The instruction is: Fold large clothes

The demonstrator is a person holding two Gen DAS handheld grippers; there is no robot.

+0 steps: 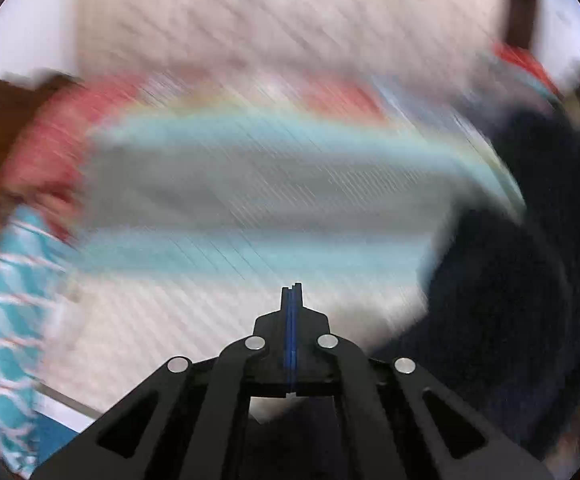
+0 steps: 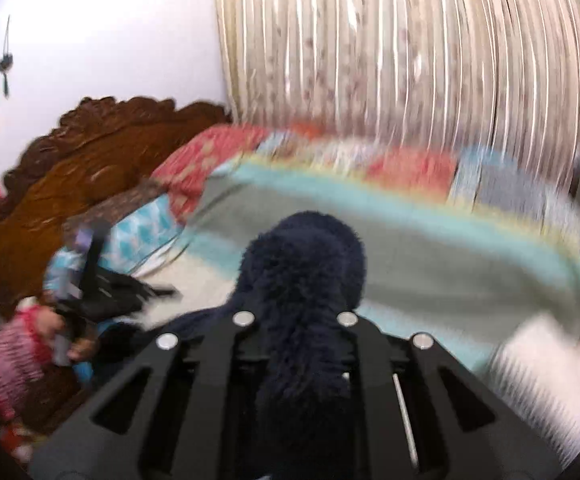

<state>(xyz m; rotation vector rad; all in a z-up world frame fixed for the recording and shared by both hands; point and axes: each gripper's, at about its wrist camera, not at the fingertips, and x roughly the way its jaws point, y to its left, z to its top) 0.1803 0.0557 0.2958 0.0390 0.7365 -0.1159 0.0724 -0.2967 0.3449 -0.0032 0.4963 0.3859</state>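
Note:
A dark navy fuzzy garment [image 2: 302, 264] bunches over my right gripper [image 2: 294, 300], which is shut on it; the fabric hides the fingertips. The same garment [image 1: 510, 280] hangs as a dark mass at the right of the left wrist view. My left gripper [image 1: 292, 292] is shut with its fingers pressed together and holds nothing; it hovers over the bed. The left gripper [image 2: 101, 292] also shows at the left of the right wrist view, held by a hand in a pink striped sleeve. The left wrist view is badly motion-blurred.
A bed with a striped grey, teal and white blanket [image 2: 430, 252] fills the middle. A red patterned pillow [image 2: 213, 160] and a teal patterned pillow [image 1: 5, 320] lie by the carved wooden headboard [image 2: 73, 172]. A pleated curtain [image 2: 410, 52] hangs behind.

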